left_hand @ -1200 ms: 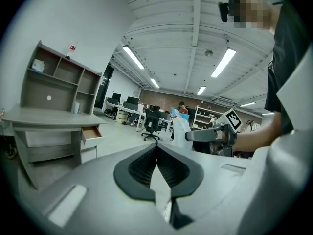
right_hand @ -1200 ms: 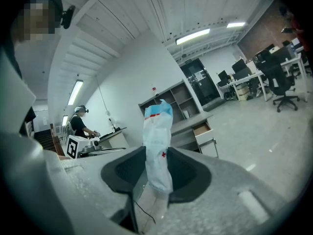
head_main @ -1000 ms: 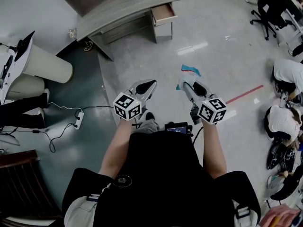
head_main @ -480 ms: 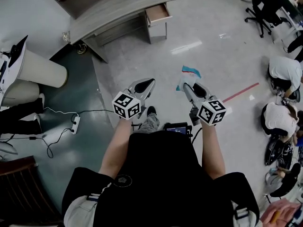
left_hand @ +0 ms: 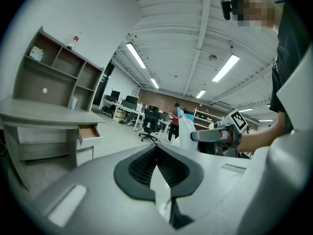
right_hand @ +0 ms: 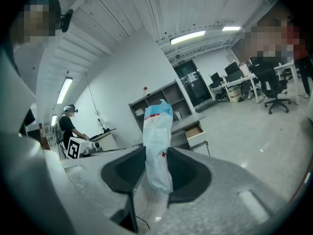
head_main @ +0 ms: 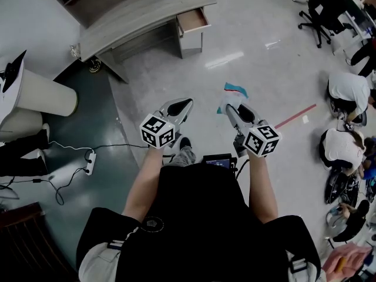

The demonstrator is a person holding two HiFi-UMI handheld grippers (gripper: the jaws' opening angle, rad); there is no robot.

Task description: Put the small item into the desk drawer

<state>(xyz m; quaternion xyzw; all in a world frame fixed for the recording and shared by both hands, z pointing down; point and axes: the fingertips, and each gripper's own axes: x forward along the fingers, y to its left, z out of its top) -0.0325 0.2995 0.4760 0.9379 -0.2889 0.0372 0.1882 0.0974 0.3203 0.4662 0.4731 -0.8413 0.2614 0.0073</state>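
Legible marks. The packet (right_hand: pixel 157 131) is white with a pale blue top, 1 red stripe below that top and 1 small red cross lower down; its fainter print is too small to read. Each gripper carries a cube with black-and-white square markers, and no brand name can be read on either.

Right gripper (right_hand: pixel 157 151). Its 2 jaws are clamped on the lower part of the packet, which stands upright between the dark pads and rises well past the jaw tips.

Left gripper (left_hand: pixel 157 146). Its 2 jaws are closed tip to tip, with nothing between them.

Pose. The person stands with both bare forearms (head_main: pixel 143 181) reaching forward from the torso, elbows bent. The 2 grippers are held side by side in front of the body, at about the same level and apart from each other. The jaws point forward and angle slightly toward one another. Seen from the left gripper, the right gripper with its packet lies ahead and to the right.

Task objects. The drawer (head_main: pixel 192 20) stands pulled open at the end of the grey desk (head_main: pixel 141 13). It is well ahead of both jaw tips: ahead and to the left of the left gripper, and just right of the packet as seen along the right gripper. A shelf unit (left_hand: pixel 58 72) rises behind the desk.
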